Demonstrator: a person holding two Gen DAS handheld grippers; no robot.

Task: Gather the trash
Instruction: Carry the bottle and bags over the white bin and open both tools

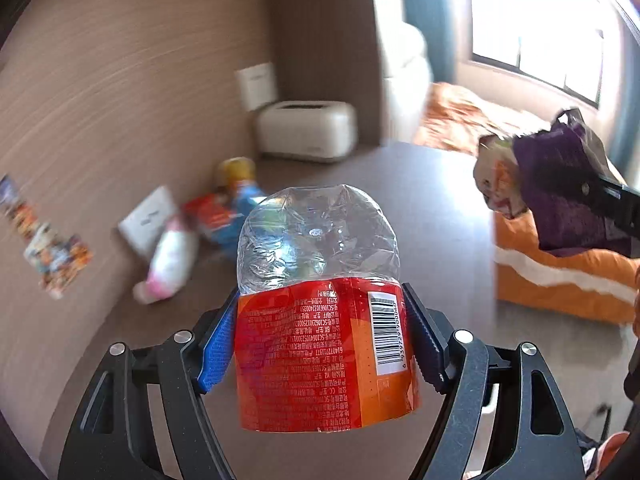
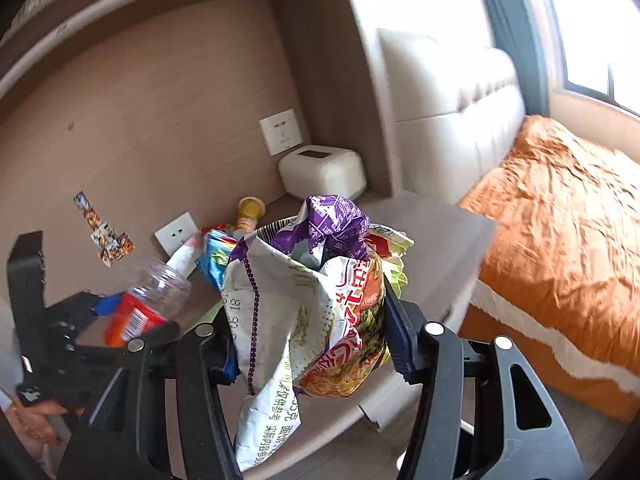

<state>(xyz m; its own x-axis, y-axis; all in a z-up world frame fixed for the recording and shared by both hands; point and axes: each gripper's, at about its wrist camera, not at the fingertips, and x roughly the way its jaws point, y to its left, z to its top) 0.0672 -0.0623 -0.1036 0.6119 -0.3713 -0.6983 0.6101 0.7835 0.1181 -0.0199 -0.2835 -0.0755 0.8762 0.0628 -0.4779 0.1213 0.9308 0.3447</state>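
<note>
My left gripper (image 1: 320,336) is shut on a crushed clear plastic bottle (image 1: 320,248) with a red and orange label, held above the brown desk (image 1: 432,208). The bottle also shows in the right wrist view (image 2: 148,304) at lower left. My right gripper (image 2: 312,340) is shut on a crumpled purple and white noodle wrapper (image 2: 304,304), raised over the desk's right part. The wrapper shows in the left wrist view (image 1: 552,184) at the right. More trash lies at the back of the desk: a pink and white packet (image 1: 172,260), a blue and red wrapper (image 1: 224,216) and a yellow cup (image 1: 238,170).
A white box-shaped appliance (image 1: 308,130) stands in the desk's back corner below a wall socket (image 2: 280,130). Another socket plate (image 2: 176,234) and stickers (image 1: 44,236) are on the wall. A bed with an orange cover (image 2: 560,240) stands right of the desk.
</note>
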